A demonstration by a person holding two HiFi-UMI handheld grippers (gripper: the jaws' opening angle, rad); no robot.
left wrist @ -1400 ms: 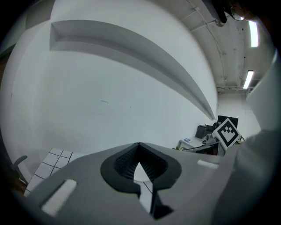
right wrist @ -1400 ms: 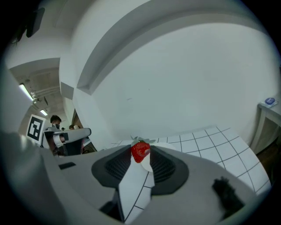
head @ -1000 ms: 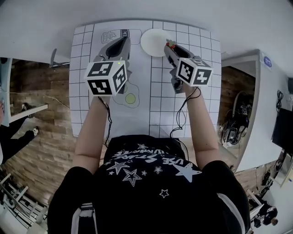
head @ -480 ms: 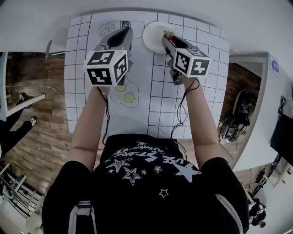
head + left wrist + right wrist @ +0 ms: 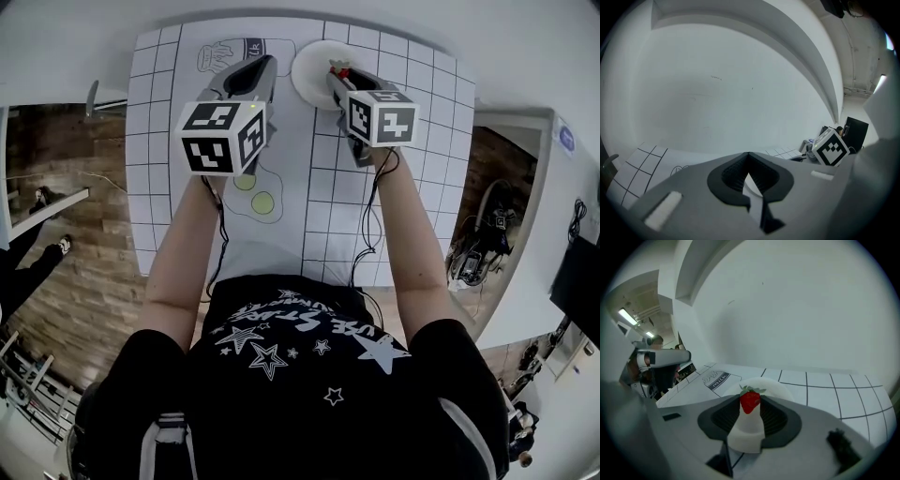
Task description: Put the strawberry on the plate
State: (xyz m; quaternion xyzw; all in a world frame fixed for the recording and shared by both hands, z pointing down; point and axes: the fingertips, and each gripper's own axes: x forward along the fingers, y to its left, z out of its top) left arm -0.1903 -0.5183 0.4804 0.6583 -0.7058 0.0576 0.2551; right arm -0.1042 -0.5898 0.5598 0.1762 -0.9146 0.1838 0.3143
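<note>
Red strawberry (image 5: 750, 401) pinched at the tips of the right gripper (image 5: 750, 407), over the white plate (image 5: 782, 386), far centre. Only the head view shows the left gripper (image 5: 251, 75), closed and empty, left of the plate.

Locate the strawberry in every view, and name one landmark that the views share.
Head view: the strawberry is at top centre, pinched in the right tongs over the right edge of the plate.
Left gripper view: not in it.
Right gripper view: lower centre, gripped between the jaws, with the plate behind it.
Shared landmark: the gridded mat.
</note>
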